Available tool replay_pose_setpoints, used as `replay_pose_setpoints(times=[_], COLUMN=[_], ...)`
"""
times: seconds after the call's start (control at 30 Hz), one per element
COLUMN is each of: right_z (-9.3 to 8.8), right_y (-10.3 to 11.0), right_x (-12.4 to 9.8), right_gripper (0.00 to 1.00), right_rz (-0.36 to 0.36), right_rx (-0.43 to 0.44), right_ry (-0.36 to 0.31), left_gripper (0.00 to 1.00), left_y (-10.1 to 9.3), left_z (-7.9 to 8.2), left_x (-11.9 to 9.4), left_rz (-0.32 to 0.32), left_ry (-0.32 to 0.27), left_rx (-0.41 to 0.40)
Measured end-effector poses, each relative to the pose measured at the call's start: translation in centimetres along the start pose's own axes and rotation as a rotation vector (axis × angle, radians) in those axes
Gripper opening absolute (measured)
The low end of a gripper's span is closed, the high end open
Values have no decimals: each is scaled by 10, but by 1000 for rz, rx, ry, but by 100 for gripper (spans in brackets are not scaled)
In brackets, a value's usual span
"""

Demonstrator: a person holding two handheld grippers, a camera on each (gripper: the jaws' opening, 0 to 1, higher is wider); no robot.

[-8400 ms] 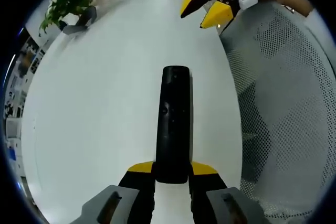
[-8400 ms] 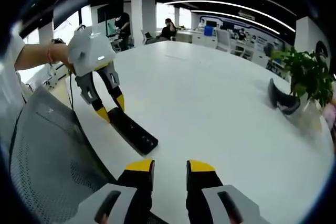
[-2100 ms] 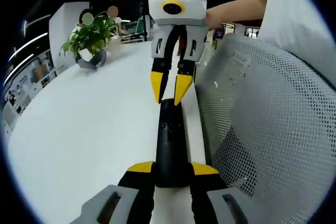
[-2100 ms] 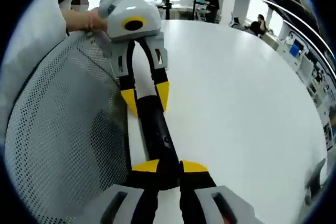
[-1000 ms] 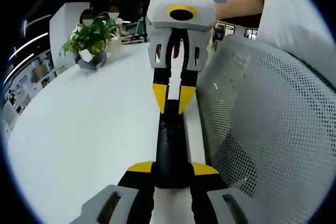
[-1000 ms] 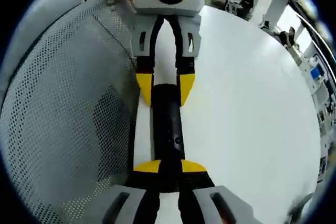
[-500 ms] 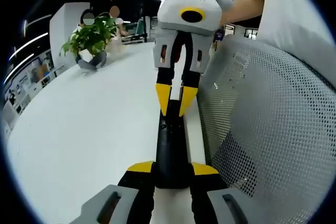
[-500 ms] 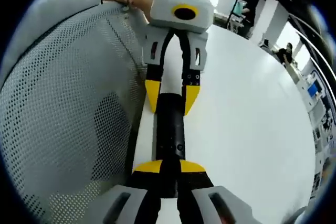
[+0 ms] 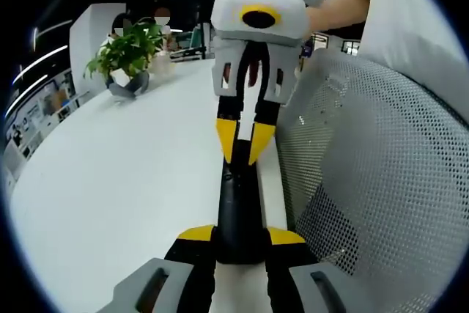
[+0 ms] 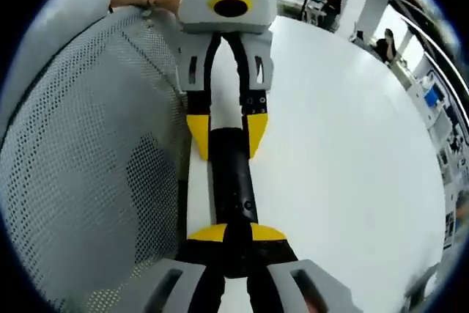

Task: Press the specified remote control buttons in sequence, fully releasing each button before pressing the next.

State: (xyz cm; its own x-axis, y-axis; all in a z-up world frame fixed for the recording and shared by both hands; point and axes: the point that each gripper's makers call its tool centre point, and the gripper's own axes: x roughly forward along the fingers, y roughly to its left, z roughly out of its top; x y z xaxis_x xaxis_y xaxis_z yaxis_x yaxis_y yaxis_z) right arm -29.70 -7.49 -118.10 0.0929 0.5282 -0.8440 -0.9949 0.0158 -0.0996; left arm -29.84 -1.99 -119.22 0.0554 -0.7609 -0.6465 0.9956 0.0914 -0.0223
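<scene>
Since half a second ago my right tongs (image 9: 243, 143) dipped slightly, nearly closed, tips over the remote (image 9: 238, 203), which lies lengthwise toward them along the table (image 9: 124, 174) edge; left tongs (image 9: 239, 235) clamp its near end.

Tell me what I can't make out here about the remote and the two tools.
- Remote button labels: too small and dark, both views.
- Which button the right tool touches, or whether it is pressed: its tips cover that spot in the left gripper view.
- Near end of the remote in the right gripper view: covered by the right tool's own tips.
- End held by the left tool: hidden between its tips.
</scene>
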Motion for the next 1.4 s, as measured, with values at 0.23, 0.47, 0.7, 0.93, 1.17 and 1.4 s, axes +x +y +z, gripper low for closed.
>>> replay_pose_setpoints(times=[0.23,0.47,0.7,0.93,1.17,1.4], right_z=[4,6,6,4,5,4], right_y=[5,4,0,-2,3,2], right_x=[3,5,7,5,5,8], right_gripper=[4,2,1,0,0,0], right_rz=[18,56,33,-28,-23,36], right_rx=[-204,-224,-58,32,-34,90], right_ry=[25,78,172,102,118,125], left_gripper=[25,25,25,25,25,24], left_y=[0,0,0,0,0,0], left_z=[0,0,0,0,1,0], left_x=[0,0,1,1,0,0], left_rz=[0,0,0,3,2,0], left_ry=[-1,-2,-2,-3,-2,-1], left_rx=[-1,-1,-1,0,-1,0])
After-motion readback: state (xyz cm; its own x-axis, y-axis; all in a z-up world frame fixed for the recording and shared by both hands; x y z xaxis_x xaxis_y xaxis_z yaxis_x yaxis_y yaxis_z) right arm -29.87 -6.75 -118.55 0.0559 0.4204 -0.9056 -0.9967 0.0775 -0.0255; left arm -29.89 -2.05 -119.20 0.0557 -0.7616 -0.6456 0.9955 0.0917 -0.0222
